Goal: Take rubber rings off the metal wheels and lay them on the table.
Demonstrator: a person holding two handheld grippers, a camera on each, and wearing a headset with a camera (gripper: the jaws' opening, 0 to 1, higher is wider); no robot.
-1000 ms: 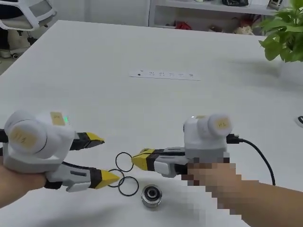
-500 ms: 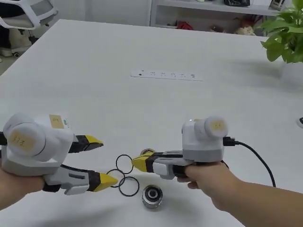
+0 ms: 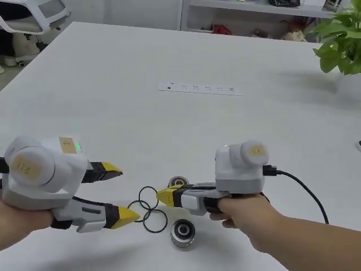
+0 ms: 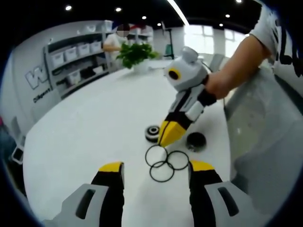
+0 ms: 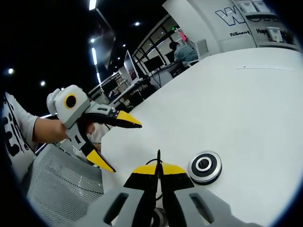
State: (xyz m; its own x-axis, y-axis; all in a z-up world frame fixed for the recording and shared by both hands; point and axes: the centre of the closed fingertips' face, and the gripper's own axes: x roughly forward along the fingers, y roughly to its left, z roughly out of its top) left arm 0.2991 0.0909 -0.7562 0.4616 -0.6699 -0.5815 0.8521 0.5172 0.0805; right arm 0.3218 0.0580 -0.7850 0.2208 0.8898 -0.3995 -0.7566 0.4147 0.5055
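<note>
Here your right hand-held gripper (image 3: 162,196) is closed down narrow on the edge of one rubber ring (image 3: 148,187). In the right gripper view that ring (image 5: 158,155) shows as a thin dark line rising from between the shut yellow tips. The pinched ring sits just ahead of those tips and overlaps the two other rings (image 3: 145,212), which lie flat on the white worktop (image 3: 169,130). Your left hand-held gripper (image 3: 119,192) is spread wide, its jaws pointing toward the right one's tips. All three rings lie just ahead of its open jaws, between the two hand-held grippers. One metal wheel (image 3: 182,232) stands on the worktop just beside the right hand-held gripper's jaws, on the side nearer you. A second wheel (image 3: 177,182) stands just beyond those jaws on the far side, partly hidden by them. Seen from the left hand-held gripper, both wheels lie past the rings, one on either side of the right one's tips.
</note>
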